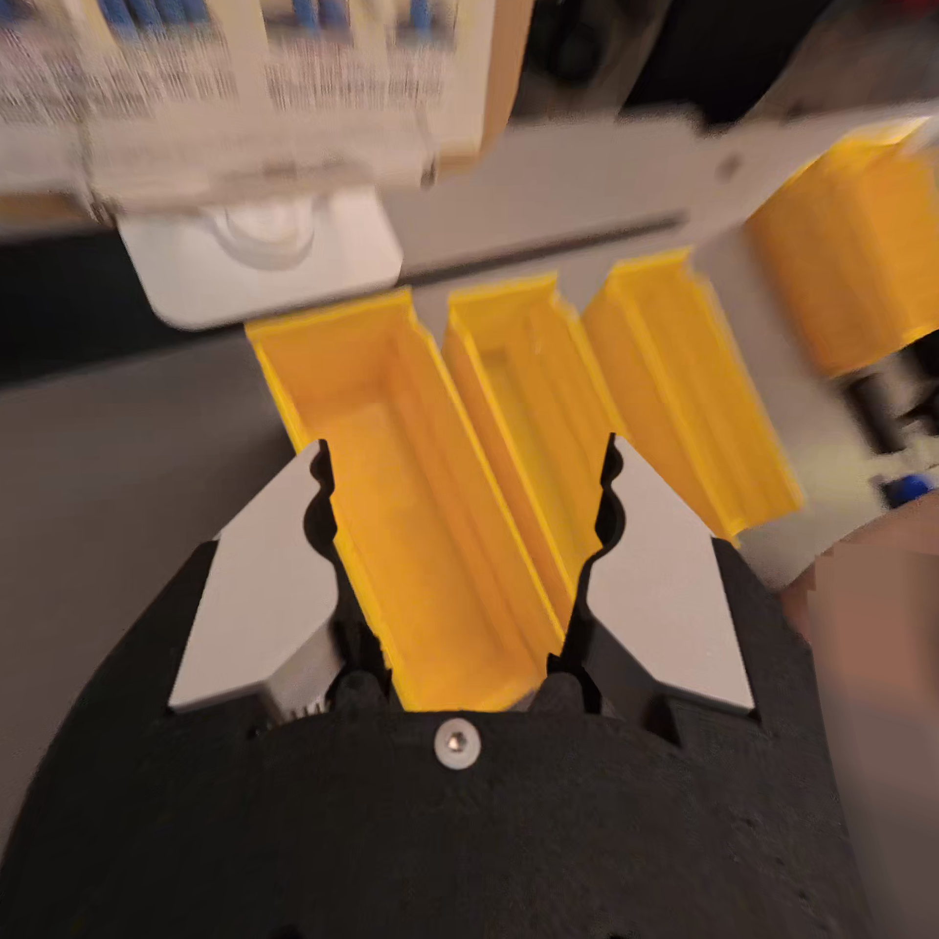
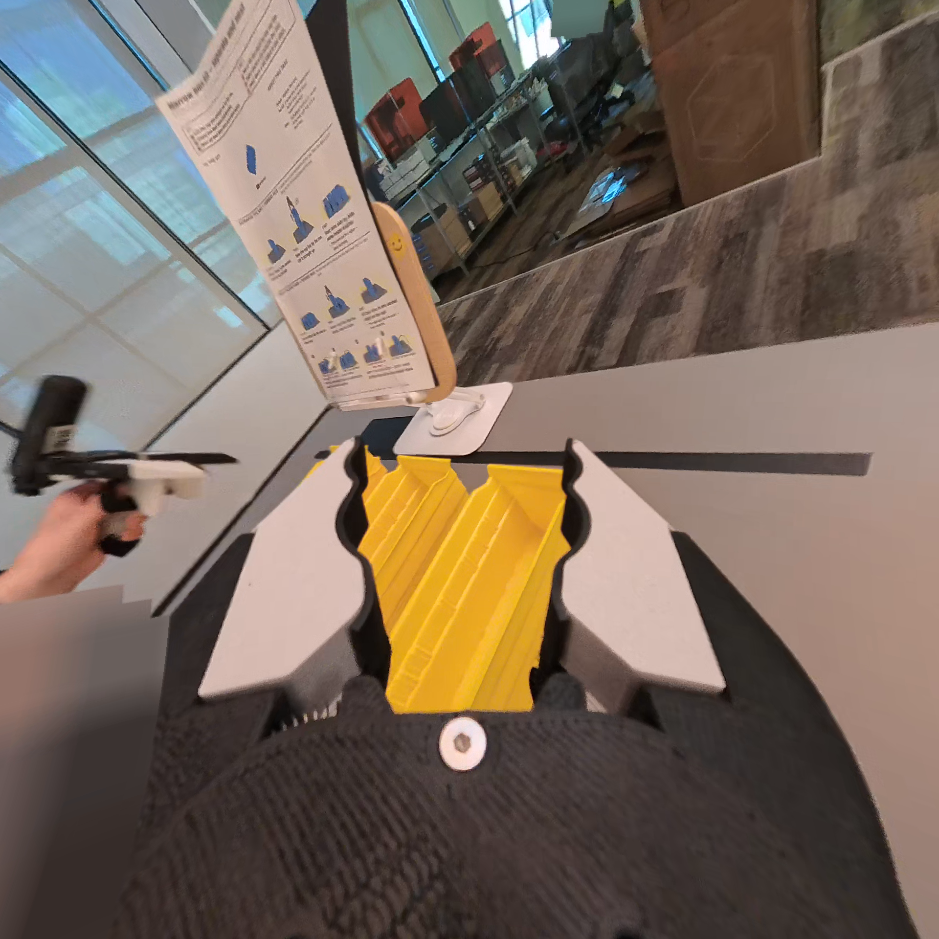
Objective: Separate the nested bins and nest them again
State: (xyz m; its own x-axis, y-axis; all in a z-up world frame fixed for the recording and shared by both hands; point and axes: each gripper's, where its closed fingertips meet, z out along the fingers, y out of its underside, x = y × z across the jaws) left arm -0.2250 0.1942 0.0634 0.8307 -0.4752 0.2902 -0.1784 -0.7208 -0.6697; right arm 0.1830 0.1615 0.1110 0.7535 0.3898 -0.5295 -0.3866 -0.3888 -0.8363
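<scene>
Three yellow bins stand side by side on the grey table (image 1: 101,482), open side up: a left bin (image 1: 386,432), a middle bin (image 1: 523,396) and a right bin (image 1: 686,381). My left gripper (image 1: 467,443) is open and hovers over the left and middle bins without touching them. The view is blurred. In the right wrist view it (image 2: 218,460) is in the air at the far left. My right gripper (image 2: 463,447) is shut on a fourth yellow bin (image 2: 472,584) and holds it above the table. That bin also shows in the left wrist view (image 1: 853,254), raised at the upper right.
An instruction sheet (image 2: 284,228) on a white stand (image 2: 457,421) sits just behind the bins. A black tape line (image 2: 737,463) crosses the table. A hand (image 2: 61,538) holds the left gripper. The table's left edge and a glass wall lie beyond.
</scene>
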